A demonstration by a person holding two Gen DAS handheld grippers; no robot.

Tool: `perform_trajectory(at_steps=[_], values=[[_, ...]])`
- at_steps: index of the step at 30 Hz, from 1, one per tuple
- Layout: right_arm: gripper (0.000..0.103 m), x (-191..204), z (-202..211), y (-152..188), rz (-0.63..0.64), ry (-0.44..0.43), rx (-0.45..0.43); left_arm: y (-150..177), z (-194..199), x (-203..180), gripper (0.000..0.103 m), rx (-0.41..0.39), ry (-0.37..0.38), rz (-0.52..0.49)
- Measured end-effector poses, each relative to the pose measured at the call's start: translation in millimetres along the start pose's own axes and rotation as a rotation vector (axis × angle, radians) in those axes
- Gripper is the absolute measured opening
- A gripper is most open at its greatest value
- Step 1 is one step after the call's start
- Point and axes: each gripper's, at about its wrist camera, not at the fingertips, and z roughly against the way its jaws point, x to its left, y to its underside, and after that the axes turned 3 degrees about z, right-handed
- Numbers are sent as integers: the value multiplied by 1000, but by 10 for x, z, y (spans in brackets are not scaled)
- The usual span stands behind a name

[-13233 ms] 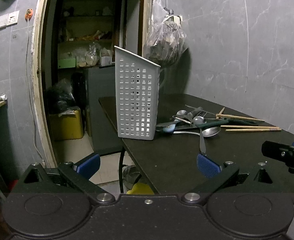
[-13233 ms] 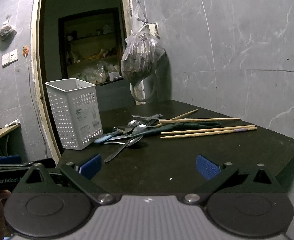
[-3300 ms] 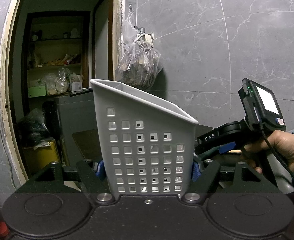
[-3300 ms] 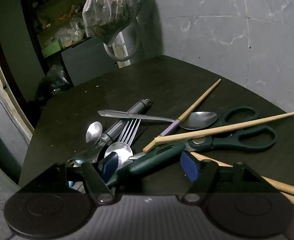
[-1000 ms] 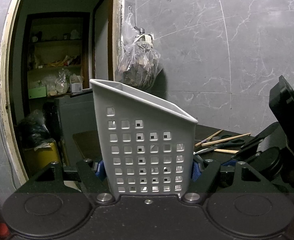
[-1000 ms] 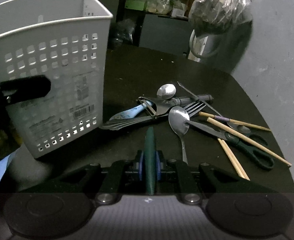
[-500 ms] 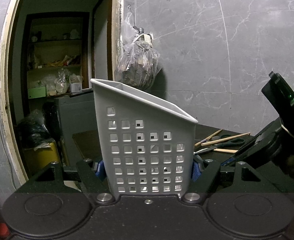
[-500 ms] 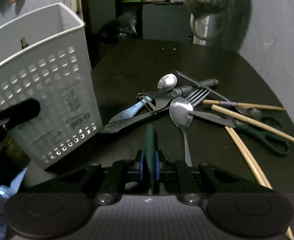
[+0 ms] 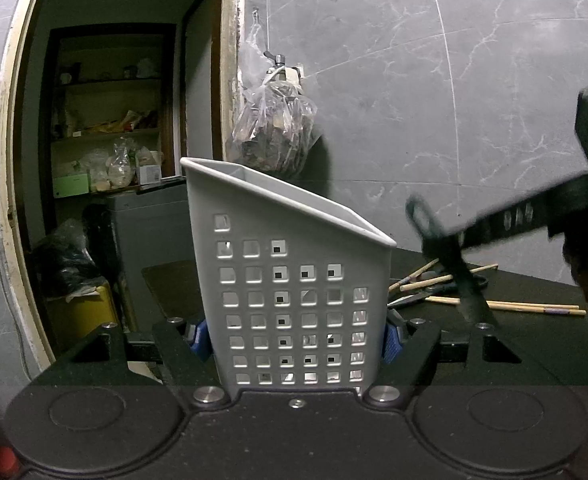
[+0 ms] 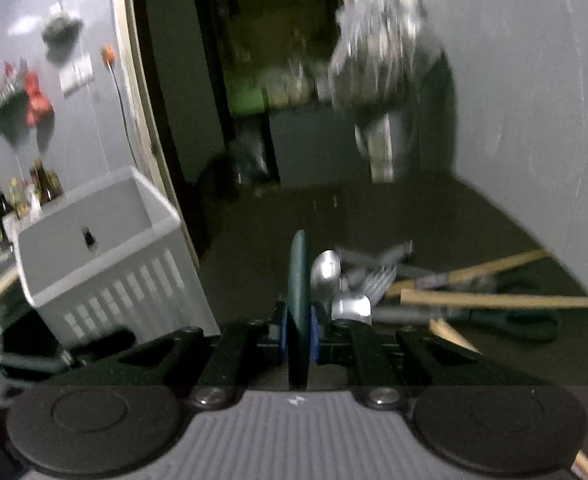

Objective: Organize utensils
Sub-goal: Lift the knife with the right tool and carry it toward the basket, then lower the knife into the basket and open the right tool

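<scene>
We are standing at a dark table [image 9: 534,344] set against a grey wall, part-way through clearing loose utensils into a white basket [image 9: 294,300]. The basket is sitting upright near the table's left edge, where the top is dropping off toward an open doorway. Our left gripper [image 9: 296,336] is clamping the basket by its lower sides, blue pads pressed against both walls. To its right a pile [image 10: 358,280] of spoons, a fork, chopsticks and scissors is lying on the table, well apart from the basket. Our right gripper [image 10: 297,332] is pinching a green handle [image 10: 297,276] tightly between its pads, edge-on, and carrying it in the air between pile and basket. We judge the next move is lifting the handle over the basket's slanted rim and dropping it in. The air above the rim is looking clear; the table's edge beside the basket is the hazard.
</scene>
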Motion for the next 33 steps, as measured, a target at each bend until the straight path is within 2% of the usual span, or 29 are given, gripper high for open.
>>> perform_trajectory(at_steps=[5,14,21,24,28,33], values=[[12,71,224,-190,20,1,-155,-3,19,4,76,3,10,-5],[12,194,471,-653,56,-22,-346,-15,48,32,76,6,34,-10],[12,336,604,-904,37,-127,-500,-23,34,47,76,7,42,-15],[13,426,545,-979,42,-184,-532,-24,28,46,76,7,43,-15],[13,558,404,-973,53,-236,-526,-22,24,51,76,6,42,-15],[13,656,167,-828,93,-223,-500,-21,24,50,76,6,42,-15]])
